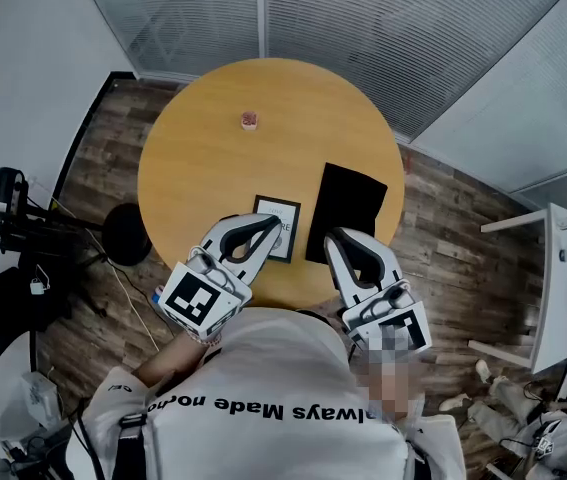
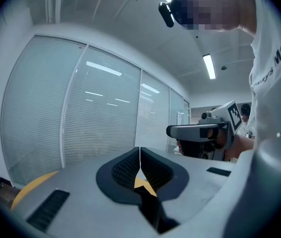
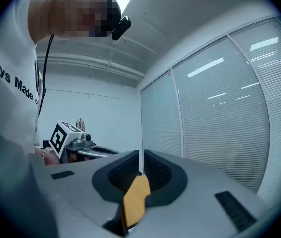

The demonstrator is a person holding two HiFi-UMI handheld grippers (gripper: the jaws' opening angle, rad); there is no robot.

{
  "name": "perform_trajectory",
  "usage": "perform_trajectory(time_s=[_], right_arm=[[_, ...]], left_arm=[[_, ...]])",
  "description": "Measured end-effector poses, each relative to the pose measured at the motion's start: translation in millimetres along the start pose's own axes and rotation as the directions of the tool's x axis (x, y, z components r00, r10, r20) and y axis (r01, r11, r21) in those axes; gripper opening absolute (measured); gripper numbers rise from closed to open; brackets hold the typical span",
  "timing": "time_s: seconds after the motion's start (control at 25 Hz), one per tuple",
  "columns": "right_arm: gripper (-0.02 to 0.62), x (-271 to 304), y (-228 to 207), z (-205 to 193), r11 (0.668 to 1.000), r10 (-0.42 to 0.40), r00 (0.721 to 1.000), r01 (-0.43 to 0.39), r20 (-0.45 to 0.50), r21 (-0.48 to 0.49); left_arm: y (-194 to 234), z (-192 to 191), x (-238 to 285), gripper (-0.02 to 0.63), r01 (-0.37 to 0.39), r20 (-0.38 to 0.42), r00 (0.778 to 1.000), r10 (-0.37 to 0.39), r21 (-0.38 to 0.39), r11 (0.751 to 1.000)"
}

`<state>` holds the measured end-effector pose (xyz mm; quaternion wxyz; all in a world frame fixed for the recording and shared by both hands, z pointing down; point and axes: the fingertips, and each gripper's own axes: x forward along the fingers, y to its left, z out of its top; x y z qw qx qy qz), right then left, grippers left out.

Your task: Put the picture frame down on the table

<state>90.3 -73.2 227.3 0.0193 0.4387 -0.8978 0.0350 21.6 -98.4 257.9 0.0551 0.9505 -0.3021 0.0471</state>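
Currently, picture frame (image 1: pixel 285 230): lying on round yellow worktop (image 1: pixel 213 158), near front edge.
Left hand-held gripper (image 1: pixel 273 222): jaws closed, empty, tip over frame.
Right hand-held gripper (image 1: pixel 336 238): jaws closed, empty.
Black sheet (image 1: pixel 348 203): just right of frame.
Small pink item (image 1: pixel 250 120): farther back.

Small reddish item (image 1: pixel 249 120) toward the far side of the worktop (image 1: pixel 193 168). Flat black sheet (image 1: pixel 348 208) lying nearer, right of centre. Wood-plank floor (image 1: pixel 443 258) below. Round black base (image 1: pixel 126 234) at left, beside dark stand gear (image 1: pixel 8 218). Slatted blinds (image 1: pixel 383 28) beyond. White shelf (image 1: pixel 553 288) far right.
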Motion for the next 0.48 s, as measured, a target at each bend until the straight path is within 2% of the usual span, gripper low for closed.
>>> perform_trajectory(time_s=[0.48], right_arm=[[0.054, -8.5, -3.5, -2.3, 1.000, 0.004, 1.000, -0.004, 0.000, -0.002]], left_arm=[[-3.6, -3.3, 3.4, 0.029, -0.010, -0.010, 1.000, 0.010, -0.002, 1.000]])
